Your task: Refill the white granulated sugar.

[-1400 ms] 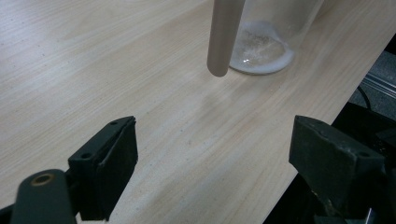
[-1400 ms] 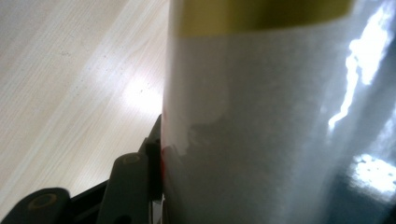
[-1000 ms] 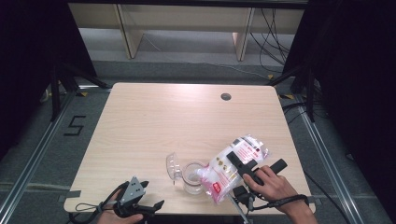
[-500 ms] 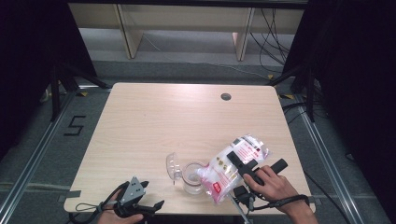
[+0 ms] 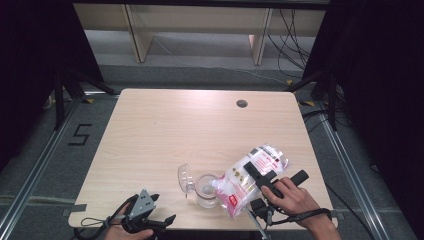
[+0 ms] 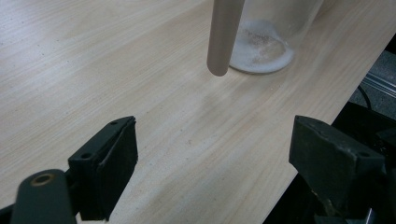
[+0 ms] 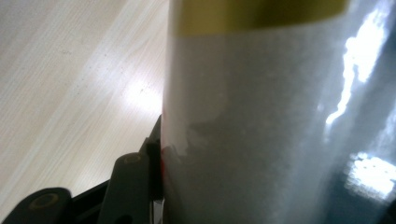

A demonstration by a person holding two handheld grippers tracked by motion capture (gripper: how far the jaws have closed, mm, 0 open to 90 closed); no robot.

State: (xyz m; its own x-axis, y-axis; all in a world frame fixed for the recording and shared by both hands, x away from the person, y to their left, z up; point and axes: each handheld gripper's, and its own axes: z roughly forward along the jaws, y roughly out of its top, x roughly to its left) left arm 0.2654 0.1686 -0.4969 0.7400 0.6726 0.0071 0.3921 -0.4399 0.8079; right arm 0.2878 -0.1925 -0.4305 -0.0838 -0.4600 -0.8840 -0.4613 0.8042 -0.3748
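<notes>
While tilted, right gripper [image 5: 261, 176] clamps bag [image 5: 248, 178], apparently over jar [image 5: 206, 188].

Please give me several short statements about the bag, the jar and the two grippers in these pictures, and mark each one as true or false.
1. The right gripper is shut on the bag. True.
2. The bag lies flat on the table, far from the jar. False: it is held tilted, with its lower end at the mouth of the jar.
3. The jar is clear and has some white powder at its bottom. True.
4. The left gripper holds the jar. False: its jaws stand open with only bare table between them, at the near edge of the table.
5. The lid of the jar is shut. False: it stands open at the jar's side.
</notes>
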